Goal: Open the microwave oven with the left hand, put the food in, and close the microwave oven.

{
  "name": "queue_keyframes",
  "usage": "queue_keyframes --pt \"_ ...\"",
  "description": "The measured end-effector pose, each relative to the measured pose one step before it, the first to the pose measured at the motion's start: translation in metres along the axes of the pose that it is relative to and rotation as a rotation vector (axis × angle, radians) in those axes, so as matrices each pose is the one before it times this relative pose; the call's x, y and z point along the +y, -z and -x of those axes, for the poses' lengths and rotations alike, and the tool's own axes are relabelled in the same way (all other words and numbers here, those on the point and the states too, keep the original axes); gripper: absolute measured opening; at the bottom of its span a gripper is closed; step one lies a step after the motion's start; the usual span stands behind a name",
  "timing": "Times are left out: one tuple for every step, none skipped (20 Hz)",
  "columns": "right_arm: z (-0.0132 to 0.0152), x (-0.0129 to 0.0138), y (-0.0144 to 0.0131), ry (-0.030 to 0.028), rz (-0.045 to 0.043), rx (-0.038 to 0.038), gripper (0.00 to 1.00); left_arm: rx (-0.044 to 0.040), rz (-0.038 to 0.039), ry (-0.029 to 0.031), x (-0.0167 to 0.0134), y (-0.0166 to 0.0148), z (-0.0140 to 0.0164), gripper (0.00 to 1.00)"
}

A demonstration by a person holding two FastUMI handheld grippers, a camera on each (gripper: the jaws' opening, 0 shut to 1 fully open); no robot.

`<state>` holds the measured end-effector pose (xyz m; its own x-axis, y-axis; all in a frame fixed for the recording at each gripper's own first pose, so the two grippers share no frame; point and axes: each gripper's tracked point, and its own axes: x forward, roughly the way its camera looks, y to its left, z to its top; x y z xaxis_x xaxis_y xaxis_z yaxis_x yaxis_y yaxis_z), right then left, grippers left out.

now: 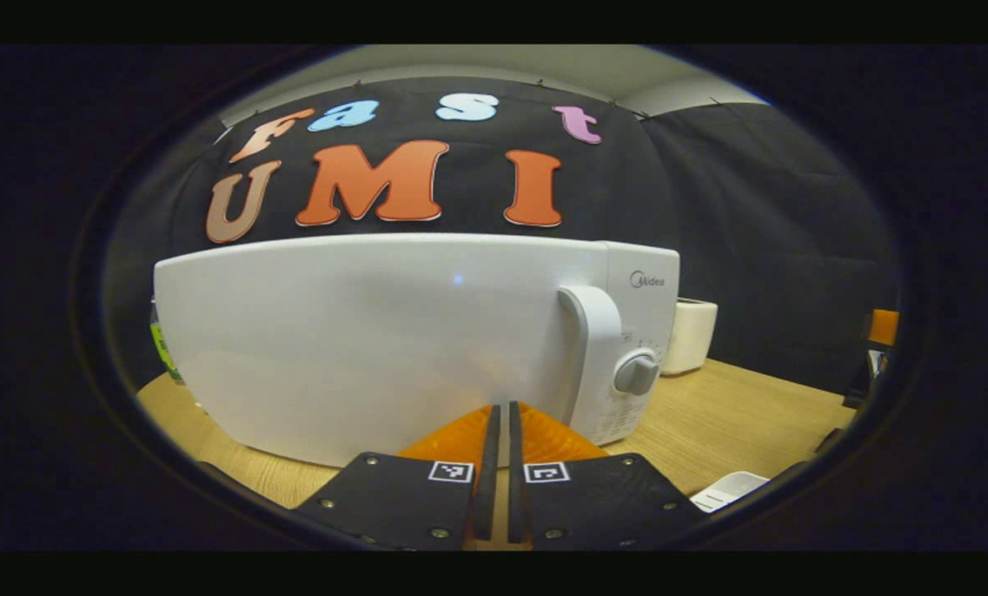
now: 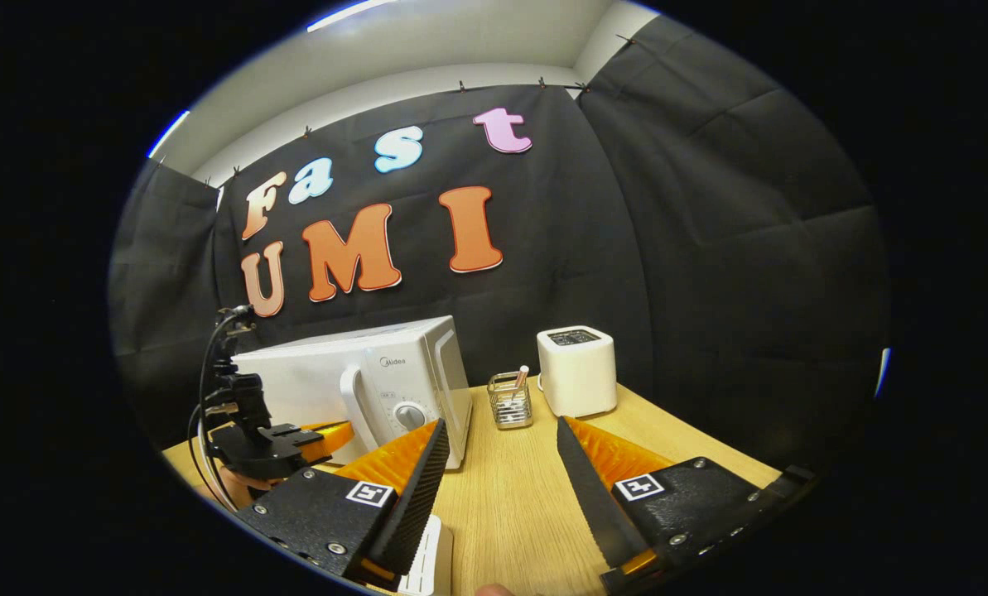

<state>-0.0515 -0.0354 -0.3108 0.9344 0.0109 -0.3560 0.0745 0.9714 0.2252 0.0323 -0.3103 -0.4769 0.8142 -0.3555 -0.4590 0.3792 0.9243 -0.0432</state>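
Fingers of my left gripper [image 1: 500, 430] lie pressed together with only a thin slit between them, holding nothing, their flat inner faces narrow and straight. Just beyond their tips stands the microwave oven [image 1: 378, 348], one smooth white box with rounded corners; its door is shut. Right of the tips rises its curved vertical handle [image 1: 595, 348], and beside that one round grey knob [image 1: 636, 374]. Past the oven's right side sits one white toaster [image 1: 691, 335], half hidden behind it. A white ribbed tray [image 1: 730, 490] is cut off at the lower right, and something green at the oven's far left is too hidden to name.

My right gripper [image 2: 498, 447] is spread wide, empty, its two inner faces finely ridged. Between them runs the pale wood-grain table [image 2: 502, 497]. Ahead stand a small clear holder [image 2: 508, 401] with a thin stick in it and the boxy toaster. To the left, the other gripper hangs just before the oven's front. The tray is clipped by my left finger; I can't make out any food on it.
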Motion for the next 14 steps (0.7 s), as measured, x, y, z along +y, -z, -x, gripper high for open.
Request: queue_keyframes --pt "-0.00121 -0.00001 -0.00748 0.00425 0.01008 -0.01078 0.82 -0.01329 -0.00274 0.00093 0.00340 -0.01127 0.00675 0.10" --pt "-0.00076 0.00066 -0.00794 0.00472 0.01119 -0.01158 0.82 -0.01638 -0.00039 -0.00383 0.00594 -0.01284 0.00831 0.07" --pt "-0.00067 0.00150 -0.00819 0.00063 0.01434 -0.01100 0.83 -0.01366 -0.00028 -0.00490 0.00470 -0.01185 0.00878 0.07" --pt "-0.00026 0.00279 -0.00889 0.00095 0.01545 -0.01190 0.83 -0.01544 -0.00085 -0.01177 0.00800 -0.01468 0.00963 0.07" --pt "-0.00039 0.00102 -0.00775 0.00181 0.01633 -0.00739 0.84 -0.01312 -0.00461 -0.01143 0.00881 -0.01477 0.00866 0.07" --pt "-0.00088 0.00311 -0.00801 0.00053 0.01508 -0.00698 0.84 -0.00761 -0.00194 -0.00514 0.00668 -0.01380 0.00943 0.07" --pt "0.00005 0.00404 -0.00910 -0.00203 0.01277 -0.00935 0.86 -0.01365 -0.00325 -0.00889 0.00837 -0.01533 0.01097 0.17" --pt "-0.00011 0.00451 -0.01039 -0.00603 0.00894 -0.01329 0.86 -0.02189 -0.00510 -0.01735 0.01102 -0.01672 0.00989 0.21" --pt "0.00082 0.00433 -0.01093 -0.00627 0.00803 -0.01289 0.86 -0.01549 -0.00539 -0.01468 0.01112 -0.01586 0.01032 0.25" --pt "-0.00027 0.00465 -0.00884 -0.00219 0.00744 -0.01035 0.86 -0.01005 -0.00085 -0.00895 0.00977 -0.01330 0.00924 0.29" --pt "-0.00102 0.00298 -0.00876 -0.00007 0.01059 -0.00841 0.87 -0.00636 0.00368 -0.01351 0.01049 -0.01199 0.01087 0.35" --pt "-0.00088 0.00256 -0.00854 0.00109 0.01433 -0.00618 0.87 -0.00179 0.00318 -0.01916 0.01324 -0.01138 0.01075 0.38" --pt "0.00018 0.00338 -0.00832 0.00127 0.01760 -0.00541 0.88 -0.00254 -0.00026 -0.02192 0.01437 -0.01081 0.00953 0.44" --pt "0.00105 0.00192 -0.00953 0.00152 0.01646 -0.01063 0.88 -0.00557 -0.00474 -0.02745 0.01476 -0.01067 0.00812 0.47"
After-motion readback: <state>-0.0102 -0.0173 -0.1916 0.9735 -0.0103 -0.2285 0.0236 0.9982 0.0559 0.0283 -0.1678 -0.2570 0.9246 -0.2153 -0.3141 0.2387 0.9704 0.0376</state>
